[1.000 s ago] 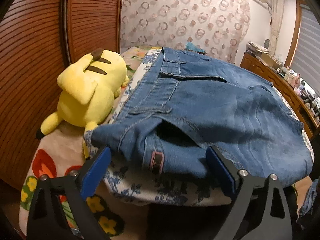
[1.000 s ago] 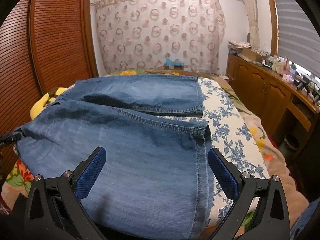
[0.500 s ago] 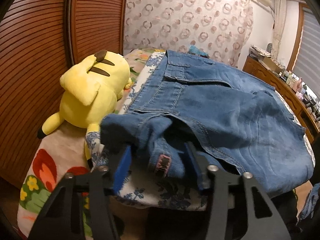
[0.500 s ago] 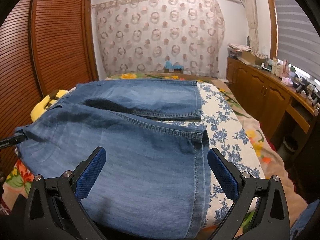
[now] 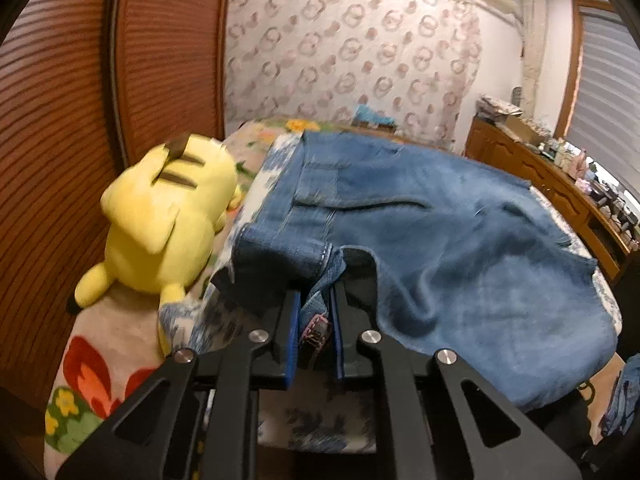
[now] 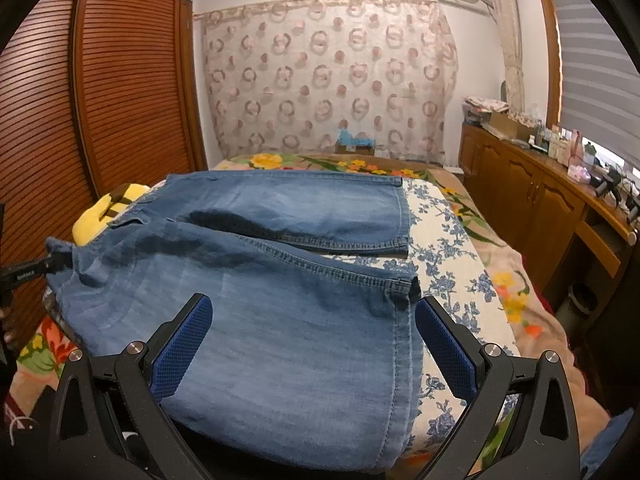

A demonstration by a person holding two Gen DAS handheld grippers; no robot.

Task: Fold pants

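I'm working with a pair of denim pants (image 6: 280, 320) lying spread across the bed (image 6: 440, 240), waist toward its left edge beside the yellow plush toy (image 5: 160, 216), legs running toward the right edge over the blue-flowered sheet (image 6: 444, 272). I'm judging the denim as soft but fairly heavy and not slippery: it will sag and drag rather than hold a shape, so thick seamed parts such as the waistband and the leg hems look like the best places to take hold.

My left gripper (image 5: 314, 316) is closing its jaws on the waistband at the near-left corner, and the pads are already pressing a bunched fold with a pink-stitched label between them. My right gripper (image 6: 316, 344) is hovering over the near leg with jaws standing wide, holding nothing; whether the pads are brushing the cloth I cannot tell.
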